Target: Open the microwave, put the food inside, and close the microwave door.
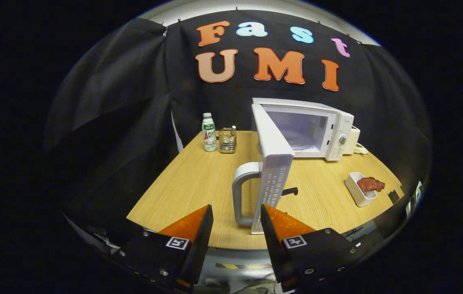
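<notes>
While door (270, 163) swings wide, tongs (236, 222) gape beside its handle (242, 192).

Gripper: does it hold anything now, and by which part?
Nothing is held. The gripper is open; the microwave door's handle stands just ahead, between its fingers, untouched.

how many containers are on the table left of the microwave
2. A white bottle stands at the table's far left edge, and a small wire holder sits right beside it, between the bottle and the open microwave door. The gripper is open at the door's handle.
</notes>
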